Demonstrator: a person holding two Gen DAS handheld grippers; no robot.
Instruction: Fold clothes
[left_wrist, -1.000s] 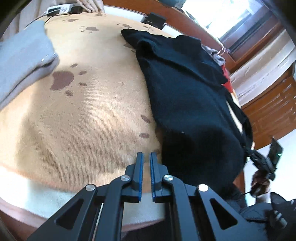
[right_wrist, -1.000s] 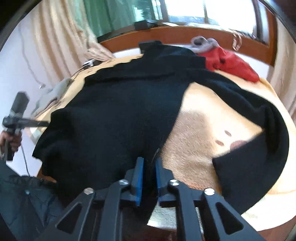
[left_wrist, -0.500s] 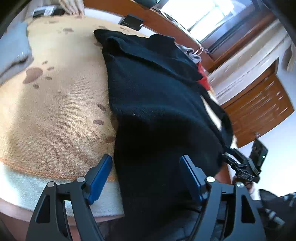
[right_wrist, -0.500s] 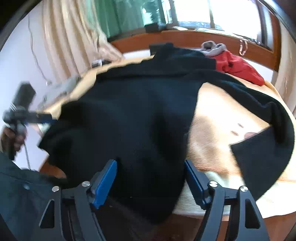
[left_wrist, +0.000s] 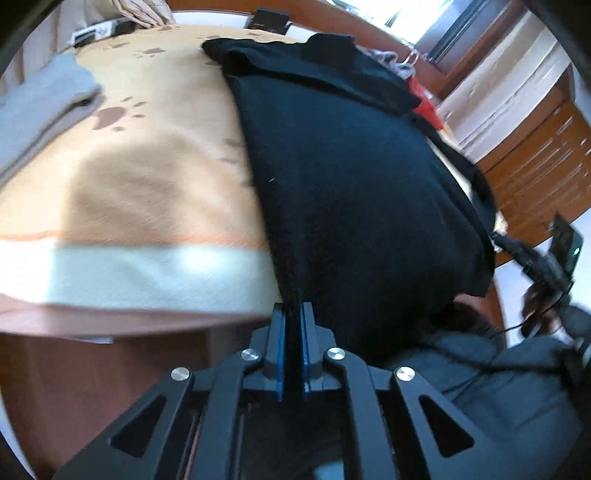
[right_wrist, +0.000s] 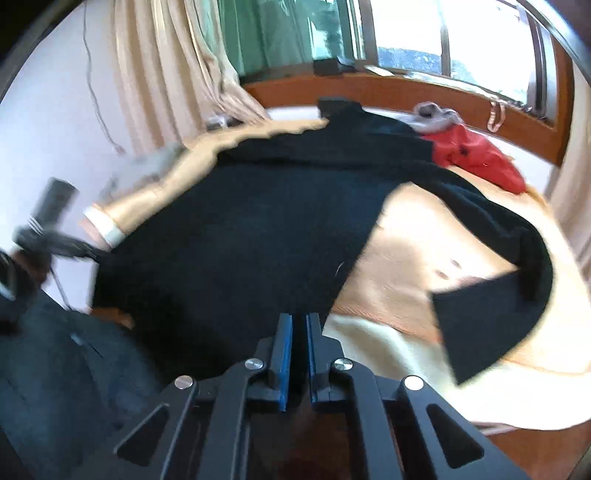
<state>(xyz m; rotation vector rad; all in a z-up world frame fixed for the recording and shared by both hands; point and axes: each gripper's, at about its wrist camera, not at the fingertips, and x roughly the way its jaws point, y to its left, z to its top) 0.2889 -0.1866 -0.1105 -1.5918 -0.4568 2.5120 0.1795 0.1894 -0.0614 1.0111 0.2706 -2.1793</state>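
We found the black knitted sweater (left_wrist: 351, 177) spread lengthwise over the tan paw-print blanket (left_wrist: 140, 177) on the bed, its hem hanging past the blanket's near edge. Our left gripper (left_wrist: 291, 314) and right gripper (right_wrist: 298, 325) were each pinched tight on that hem at opposite corners, evidently to lift it evenly for a fold toward the collar. A folded grey garment (left_wrist: 40, 103) lay at the blanket's left edge, apart.

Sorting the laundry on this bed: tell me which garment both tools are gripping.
The black knit sweater: its near hem is pinched in both the left tool and right tool. The grey folded garment and red garment lie untouched.
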